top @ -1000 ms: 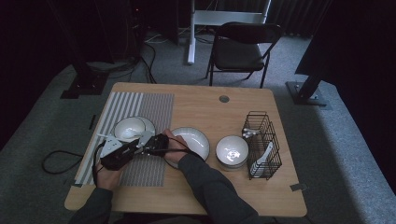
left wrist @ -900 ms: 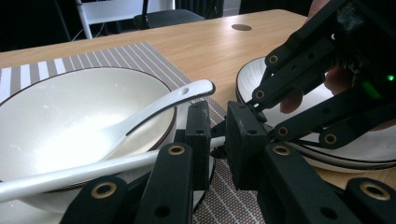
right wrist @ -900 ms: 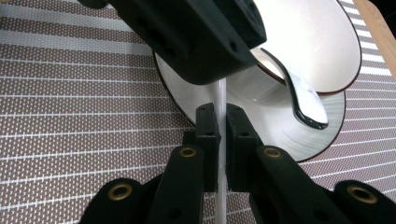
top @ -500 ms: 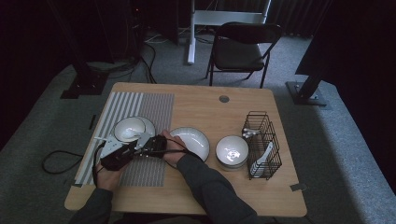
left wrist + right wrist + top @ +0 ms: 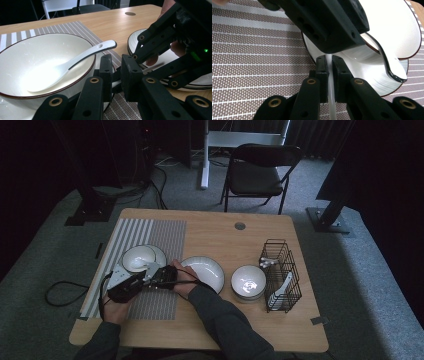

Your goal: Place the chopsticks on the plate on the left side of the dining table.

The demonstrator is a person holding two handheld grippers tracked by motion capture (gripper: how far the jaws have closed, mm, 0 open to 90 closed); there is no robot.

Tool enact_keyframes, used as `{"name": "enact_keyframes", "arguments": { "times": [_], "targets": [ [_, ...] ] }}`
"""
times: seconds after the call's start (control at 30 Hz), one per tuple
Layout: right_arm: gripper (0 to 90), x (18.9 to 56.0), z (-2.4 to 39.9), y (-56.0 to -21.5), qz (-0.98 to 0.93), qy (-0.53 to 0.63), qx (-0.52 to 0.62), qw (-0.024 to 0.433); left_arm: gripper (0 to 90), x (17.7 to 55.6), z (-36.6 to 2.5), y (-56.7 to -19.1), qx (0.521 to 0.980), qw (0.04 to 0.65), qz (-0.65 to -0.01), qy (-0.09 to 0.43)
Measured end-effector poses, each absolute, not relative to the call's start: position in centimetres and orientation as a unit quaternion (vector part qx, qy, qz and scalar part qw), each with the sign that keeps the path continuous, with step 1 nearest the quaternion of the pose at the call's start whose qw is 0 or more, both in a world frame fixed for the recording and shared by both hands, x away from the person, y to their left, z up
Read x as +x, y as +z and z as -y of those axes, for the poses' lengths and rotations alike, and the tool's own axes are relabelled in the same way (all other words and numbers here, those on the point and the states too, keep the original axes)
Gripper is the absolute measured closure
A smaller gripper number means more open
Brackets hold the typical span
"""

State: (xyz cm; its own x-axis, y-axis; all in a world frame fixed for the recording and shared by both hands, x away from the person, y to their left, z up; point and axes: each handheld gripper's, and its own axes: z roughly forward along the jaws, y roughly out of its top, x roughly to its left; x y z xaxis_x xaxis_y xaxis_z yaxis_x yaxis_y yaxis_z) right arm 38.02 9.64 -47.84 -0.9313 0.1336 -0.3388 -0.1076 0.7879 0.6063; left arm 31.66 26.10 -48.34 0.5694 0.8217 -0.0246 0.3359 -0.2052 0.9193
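White bowl (image 5: 37, 67) with a thin brown rim sits on a plate (image 5: 159, 254) on the striped placemat (image 5: 150, 232). 1 white ceramic spoon (image 5: 72, 62) lies in it, scoop down in the hollow, handle over the rim pointing toward the grippers.

Left gripper (image 5: 116, 75): jaws nearly together, a thin white edge between them; cannot tell for sure what it is. Right gripper (image 5: 329, 66): jaws pressed together, pinching the edge of a thin white strip, seemingly the plate rim under the bowl. The 2 grippers cross just beside each other at the bowl's near side.

A second plate (image 5: 207, 272), empty, with a dark rim, sits just right of the hands on bare wood. A second bowl (image 5: 248, 282), empty and glossy, sits between that plate and a black wire basket (image 5: 280, 275). The basket holds white utensils, 1 with a long handle.

The wooden table (image 5: 225, 240) has rounded corners and open room at the back edge and front right. The placemat is woven with grey and white stripes and runs to the table's left edge.
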Motion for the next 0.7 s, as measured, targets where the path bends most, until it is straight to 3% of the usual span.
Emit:
{"name": "enact_keyframes", "arguments": {
  "times": [0.7],
  "targets": [
    [83.6, 38.15, -9.35, -48.14, -0.929, 0.319, 0.012, 0.185, 80.3, 31.48, -26.59, -48.37, 0.731, 0.493, -0.4, 0.249]
  ]
}}
